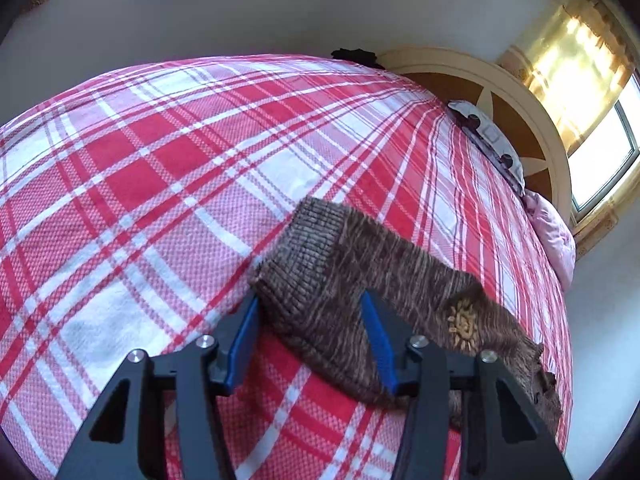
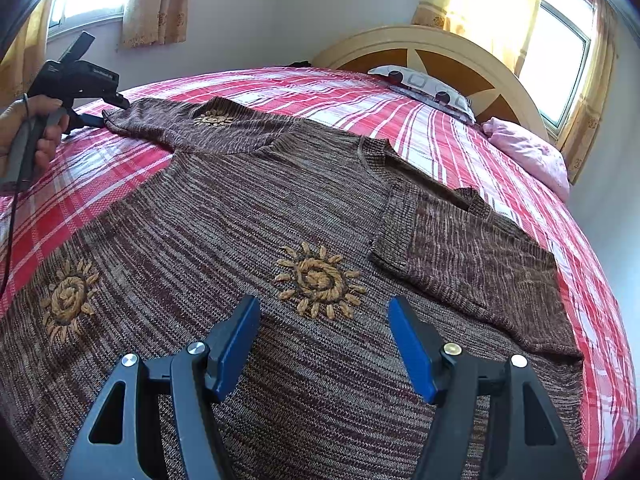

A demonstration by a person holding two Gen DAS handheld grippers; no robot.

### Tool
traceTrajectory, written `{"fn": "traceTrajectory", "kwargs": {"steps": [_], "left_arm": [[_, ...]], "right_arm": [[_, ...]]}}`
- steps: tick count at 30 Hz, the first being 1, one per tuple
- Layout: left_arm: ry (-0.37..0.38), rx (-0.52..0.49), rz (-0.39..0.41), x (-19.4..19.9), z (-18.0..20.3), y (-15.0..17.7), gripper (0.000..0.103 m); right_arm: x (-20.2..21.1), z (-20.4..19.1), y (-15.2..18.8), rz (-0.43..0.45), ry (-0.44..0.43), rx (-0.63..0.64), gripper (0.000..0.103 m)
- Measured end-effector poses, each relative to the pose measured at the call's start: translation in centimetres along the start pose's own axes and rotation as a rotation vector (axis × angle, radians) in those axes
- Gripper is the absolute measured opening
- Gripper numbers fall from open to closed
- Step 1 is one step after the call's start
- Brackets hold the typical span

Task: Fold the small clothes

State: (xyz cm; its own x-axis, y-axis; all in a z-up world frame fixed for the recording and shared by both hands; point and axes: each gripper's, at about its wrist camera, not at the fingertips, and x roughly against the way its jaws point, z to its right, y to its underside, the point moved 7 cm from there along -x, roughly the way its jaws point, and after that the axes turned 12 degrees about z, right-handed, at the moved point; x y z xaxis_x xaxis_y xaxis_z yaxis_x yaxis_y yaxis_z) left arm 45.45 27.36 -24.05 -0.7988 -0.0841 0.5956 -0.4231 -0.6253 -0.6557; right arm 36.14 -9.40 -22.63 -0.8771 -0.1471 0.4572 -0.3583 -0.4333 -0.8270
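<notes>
A brown knitted sweater (image 2: 240, 200) with embroidered suns (image 2: 318, 278) lies spread on a red plaid bedspread (image 2: 460, 132). Its right sleeve (image 2: 472, 248) is folded in over the body. The other sleeve (image 2: 180, 124) stretches out to the far left, where a hand (image 2: 36, 128) holds my left gripper (image 2: 106, 114) at its cuff. In the left wrist view the ribbed cuff (image 1: 320, 248) lies flat between the blue pads of my left gripper (image 1: 310, 308); the jaws straddle it without bunching the cloth. My right gripper (image 2: 324, 320) hovers open above the sweater's body with nothing between its fingers.
The bedspread (image 1: 160, 160) reaches a wooden headboard (image 2: 440, 46). Against it lie a patterned pillow (image 2: 424, 84) and a crumpled pink cloth (image 2: 528, 152). A dark item (image 1: 356, 56) sits at the bed's far edge. Curtained windows flank the bed.
</notes>
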Motion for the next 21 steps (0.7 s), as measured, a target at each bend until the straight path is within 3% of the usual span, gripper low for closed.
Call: {"fn": "traceTrajectory", "kwargs": {"steps": [4, 6, 15, 21], "left_arm": [[-0.033, -0.013, 0.019, -0.7, -0.4, -0.2, 0.030], [-0.042, -0.015, 0.023, -0.8, -0.7, -0.2, 0.015], [-0.013, -0.054, 0.056, 1.3, 1.0, -0.8, 0.010], [0.102, -0.124, 0.109, 4.5, 6.6, -1.3, 0.010]], "right_arm": [[0.0, 0.0, 0.1, -0.003, 0.001, -0.001, 0.067], [0.0, 0.0, 0.1, -0.002, 0.004, 0.001, 0.067], [0.1, -0.3, 0.1, 0.004, 0.014, 0.009, 0.068], [0.2, -0.2, 0.1, 0.006, 0.015, 0.002, 0.068]]}}
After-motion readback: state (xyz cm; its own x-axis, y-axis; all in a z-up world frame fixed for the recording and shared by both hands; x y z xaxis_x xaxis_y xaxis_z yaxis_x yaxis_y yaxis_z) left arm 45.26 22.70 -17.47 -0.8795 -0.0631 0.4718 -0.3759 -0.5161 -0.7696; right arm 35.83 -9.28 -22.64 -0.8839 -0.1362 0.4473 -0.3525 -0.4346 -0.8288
